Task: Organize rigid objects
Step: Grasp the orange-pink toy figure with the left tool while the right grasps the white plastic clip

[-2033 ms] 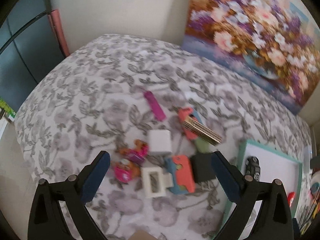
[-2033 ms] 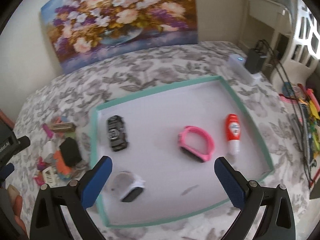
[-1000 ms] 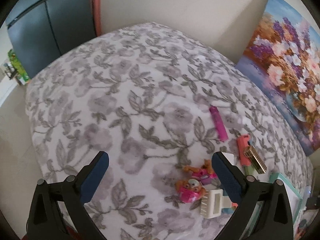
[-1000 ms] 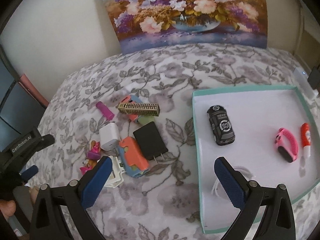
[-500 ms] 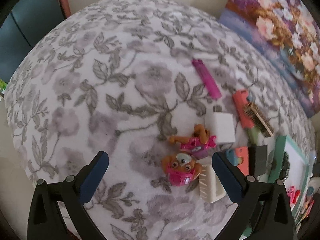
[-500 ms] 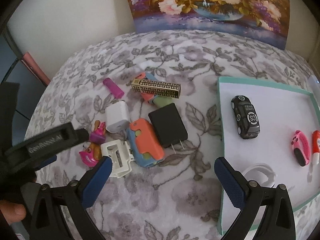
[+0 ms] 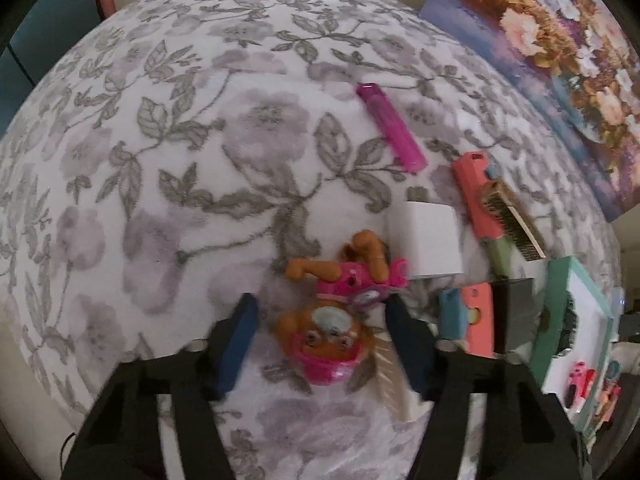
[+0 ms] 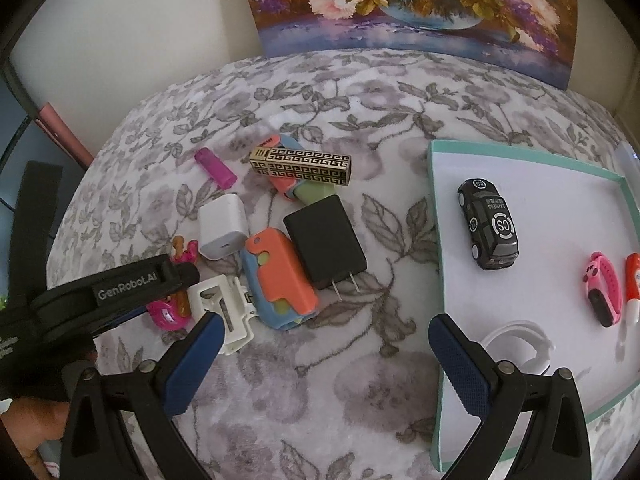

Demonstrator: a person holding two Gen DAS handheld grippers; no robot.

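A pink and brown toy dog (image 7: 332,336) lies on the flowered bedspread, its head toward the camera. My left gripper (image 7: 320,308) points down over it with a finger on each side. Its jaws are closing, and a narrow gap still shows between each pad and the toy. From the right wrist view the same toy (image 8: 166,314) is half hidden under the left gripper's black body. My right gripper (image 8: 324,332) hovers open over bare bedspread between the pile and the teal tray (image 8: 436,240), with nothing between its fingers.
Beside the toy lie a white charger cube (image 8: 222,226), a pink lighter (image 8: 215,168), a gold patterned box (image 8: 300,162), a black plug (image 8: 324,236), an orange and blue toy (image 8: 280,276) and a white clip (image 8: 222,312). The tray holds a black toy car (image 8: 488,224) and a pink band (image 8: 604,288).
The left gripper has sunk toward the toy dog and its wide jaws have narrowed around it. The right gripper has edged closer to the pile.
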